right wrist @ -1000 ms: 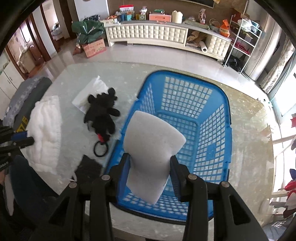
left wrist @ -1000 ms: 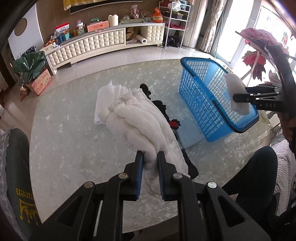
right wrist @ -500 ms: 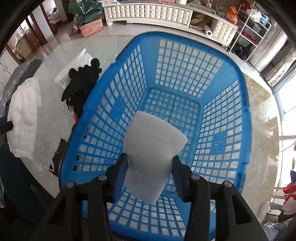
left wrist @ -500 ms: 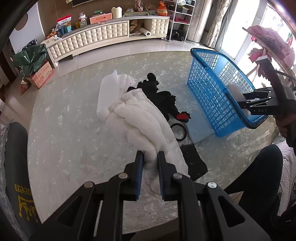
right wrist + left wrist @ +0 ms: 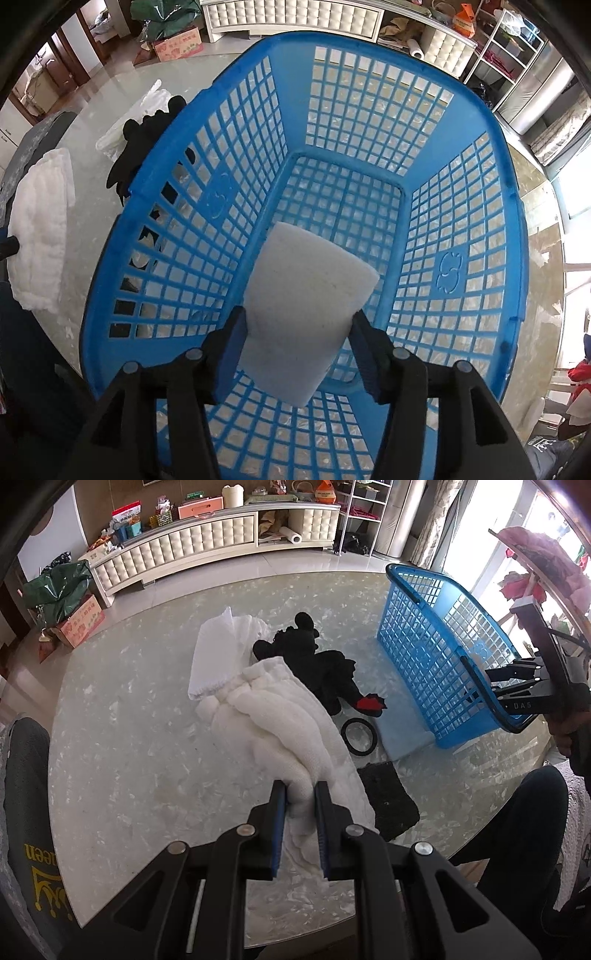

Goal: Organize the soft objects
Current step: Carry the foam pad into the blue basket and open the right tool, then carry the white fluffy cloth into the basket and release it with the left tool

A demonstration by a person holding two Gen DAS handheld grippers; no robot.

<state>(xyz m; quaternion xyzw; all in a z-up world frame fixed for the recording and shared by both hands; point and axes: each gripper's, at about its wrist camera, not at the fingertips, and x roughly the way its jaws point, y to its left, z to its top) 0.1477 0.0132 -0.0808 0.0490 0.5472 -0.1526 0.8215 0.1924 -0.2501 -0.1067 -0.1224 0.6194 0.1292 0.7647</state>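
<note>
Here the right gripper reaches down inside the blue basket, which fills most of the right wrist view. A white sponge sits between its fingers, its far edge toward the basket's mesh floor at the centre of the frame. The jaws have just been opening; the left pad looks to touch the sponge's edge, while a sliver of gap shows at the right pad, so the grip looks loosened and I cannot tell if the sponge is still pinched.

In the left wrist view the left gripper, at the bottom centre, is clenched on a fold of the white towel, which trails up and to the left across the glass table. A second white cloth lies folded just beyond the towel's far end. A black plush toy lies right of the towel, touching it, with a red piece at its lower end. Below that is a black ring, and lower still a black square pad, partly under the towel's edge. A pale blue sheet lies against the basket's near corner, in the right of the frame.
</note>
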